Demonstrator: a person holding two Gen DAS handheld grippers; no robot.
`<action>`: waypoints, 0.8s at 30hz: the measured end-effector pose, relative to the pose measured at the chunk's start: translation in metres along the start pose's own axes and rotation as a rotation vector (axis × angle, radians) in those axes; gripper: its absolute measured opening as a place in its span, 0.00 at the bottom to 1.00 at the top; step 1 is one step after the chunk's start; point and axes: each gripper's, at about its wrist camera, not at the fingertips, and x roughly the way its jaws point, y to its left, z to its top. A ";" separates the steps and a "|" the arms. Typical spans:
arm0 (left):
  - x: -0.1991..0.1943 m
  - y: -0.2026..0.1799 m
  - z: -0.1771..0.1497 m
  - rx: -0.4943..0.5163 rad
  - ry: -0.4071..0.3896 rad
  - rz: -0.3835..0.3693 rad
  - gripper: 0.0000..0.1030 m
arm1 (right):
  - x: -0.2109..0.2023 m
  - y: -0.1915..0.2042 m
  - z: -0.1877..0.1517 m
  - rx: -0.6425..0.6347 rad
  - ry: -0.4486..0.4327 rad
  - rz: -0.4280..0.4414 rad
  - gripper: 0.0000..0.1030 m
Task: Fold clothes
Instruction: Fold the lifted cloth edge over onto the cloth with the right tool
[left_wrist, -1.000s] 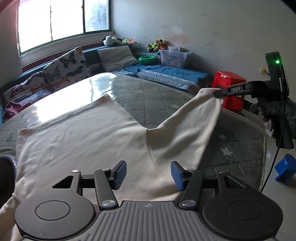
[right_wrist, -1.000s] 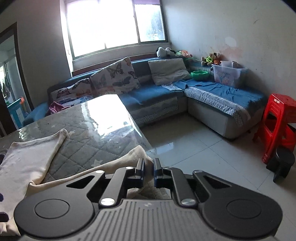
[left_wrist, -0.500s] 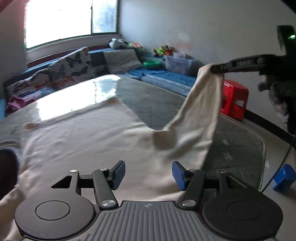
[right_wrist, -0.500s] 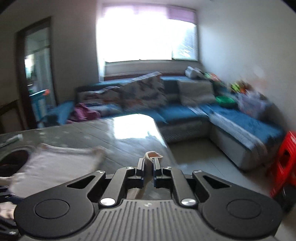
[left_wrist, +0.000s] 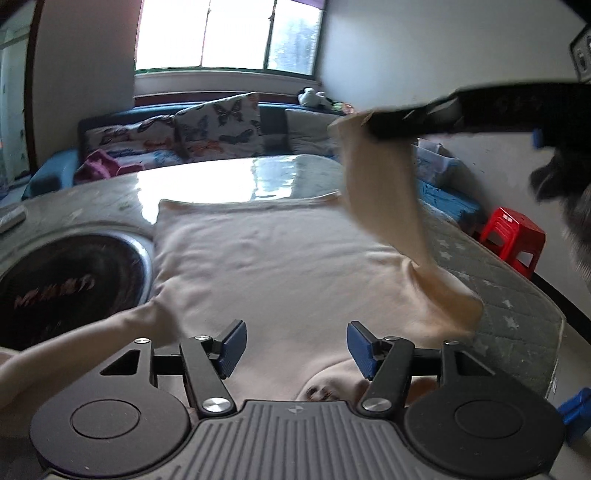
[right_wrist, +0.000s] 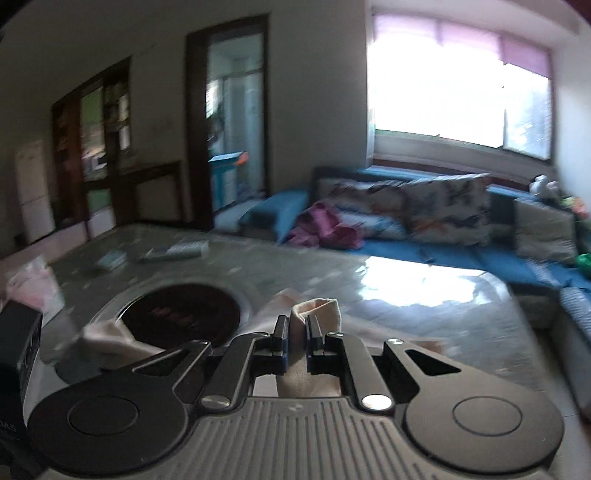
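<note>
Cream shirt (left_wrist: 280, 266) lay spread on the quilted table (left_wrist: 517, 295) beside a round black cooktop (left_wrist: 66, 284). The right gripper (right_wrist: 295, 328) pinched one sleeve (left_wrist: 384, 184) and held it aloft, while the left gripper (left_wrist: 295, 343) hovered above the collar, its jaws opening on nothing.

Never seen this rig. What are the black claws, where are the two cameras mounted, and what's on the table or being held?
No robot: a person holds a two-finger gripper in each hand, and each carries a fisheye camera looking along its fingers. In the left wrist view the left gripper hangs over a cream garment spread on the quilted table, jaws opening, nothing between them. The right gripper is shut on the garment's sleeve and holds it above the table. A dark round hob is set in the tabletop.
</note>
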 end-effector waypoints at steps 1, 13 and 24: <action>-0.001 0.002 -0.001 -0.005 0.000 0.003 0.62 | 0.009 0.008 -0.002 0.000 0.019 0.018 0.08; -0.017 0.022 -0.009 -0.043 -0.004 0.045 0.62 | 0.012 -0.007 -0.043 0.034 0.138 -0.006 0.18; -0.011 0.016 0.000 -0.030 -0.010 0.060 0.62 | -0.007 -0.047 -0.119 0.107 0.261 -0.095 0.18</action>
